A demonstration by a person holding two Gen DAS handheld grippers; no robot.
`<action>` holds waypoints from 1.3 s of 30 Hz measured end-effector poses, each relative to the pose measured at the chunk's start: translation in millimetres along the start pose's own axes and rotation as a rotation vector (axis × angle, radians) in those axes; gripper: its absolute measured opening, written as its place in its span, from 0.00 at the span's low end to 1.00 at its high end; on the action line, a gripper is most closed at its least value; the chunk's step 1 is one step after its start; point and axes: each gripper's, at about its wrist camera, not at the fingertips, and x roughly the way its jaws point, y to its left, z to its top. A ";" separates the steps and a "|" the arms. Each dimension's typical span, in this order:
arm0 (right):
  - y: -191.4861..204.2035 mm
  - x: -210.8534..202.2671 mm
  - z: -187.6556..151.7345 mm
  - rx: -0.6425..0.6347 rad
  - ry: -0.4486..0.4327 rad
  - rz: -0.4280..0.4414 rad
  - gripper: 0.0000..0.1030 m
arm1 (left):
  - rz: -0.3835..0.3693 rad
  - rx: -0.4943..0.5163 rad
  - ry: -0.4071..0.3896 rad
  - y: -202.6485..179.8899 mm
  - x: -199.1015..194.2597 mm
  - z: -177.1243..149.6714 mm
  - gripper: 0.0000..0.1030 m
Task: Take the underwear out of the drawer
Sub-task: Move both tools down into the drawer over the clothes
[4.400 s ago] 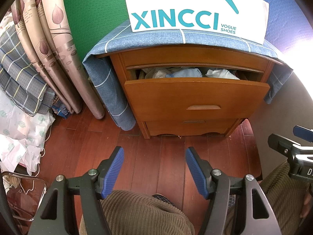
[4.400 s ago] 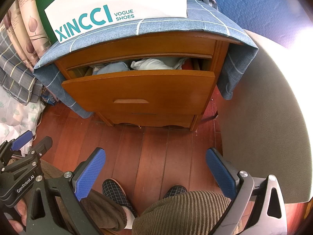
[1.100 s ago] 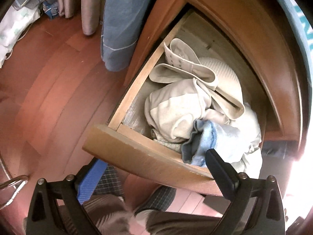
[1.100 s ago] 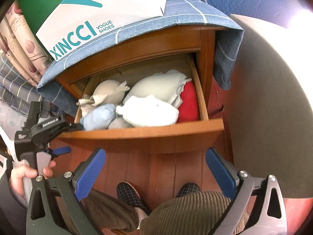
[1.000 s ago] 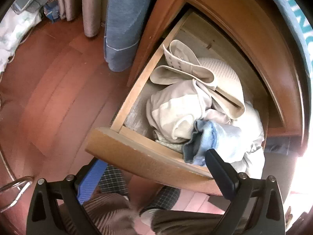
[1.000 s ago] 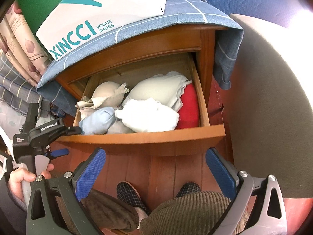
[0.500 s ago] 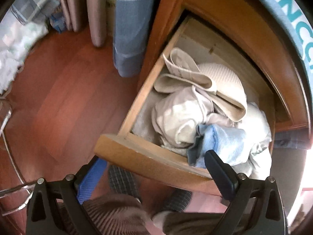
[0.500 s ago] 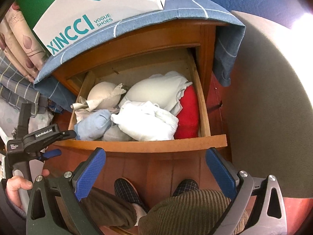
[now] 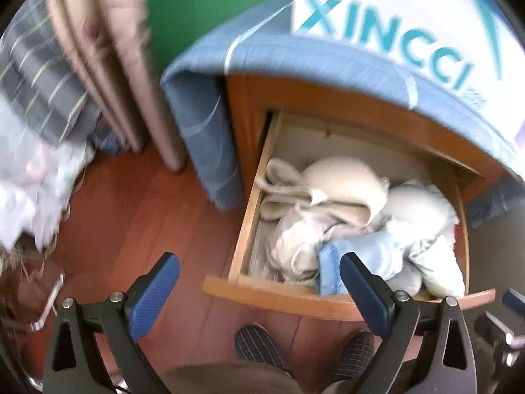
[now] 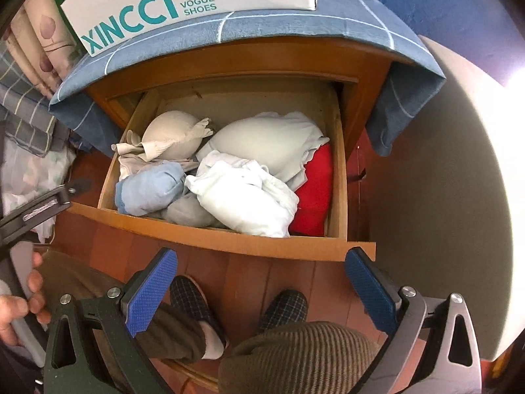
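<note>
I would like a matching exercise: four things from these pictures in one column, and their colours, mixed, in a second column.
Things:
1. garment at the drawer's right wall
2. rolled garment at the front left
3. shoe box
4. bra cup at the back left

Colours:
A. beige
B. red
C. white with teal letters
D. light blue

Pairs: 1-B, 2-D, 3-C, 4-A
</note>
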 end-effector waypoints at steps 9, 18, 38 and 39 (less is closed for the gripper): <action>1.0 16.0 35.1 -0.050 0.130 -0.009 0.99 | -0.027 0.086 0.049 -1.1 5.0 17.3 0.97; 2.2 61.6 52.4 -0.038 0.313 -0.043 0.98 | -0.103 0.126 0.153 -3.5 34.2 26.7 0.97; 13.7 125.5 66.3 -0.038 0.414 -0.027 0.74 | -0.169 0.266 0.243 -34.2 61.1 25.0 0.97; 14.9 128.7 66.5 -0.038 0.417 -0.024 0.74 | -0.175 0.270 0.246 -35.6 62.5 24.9 0.97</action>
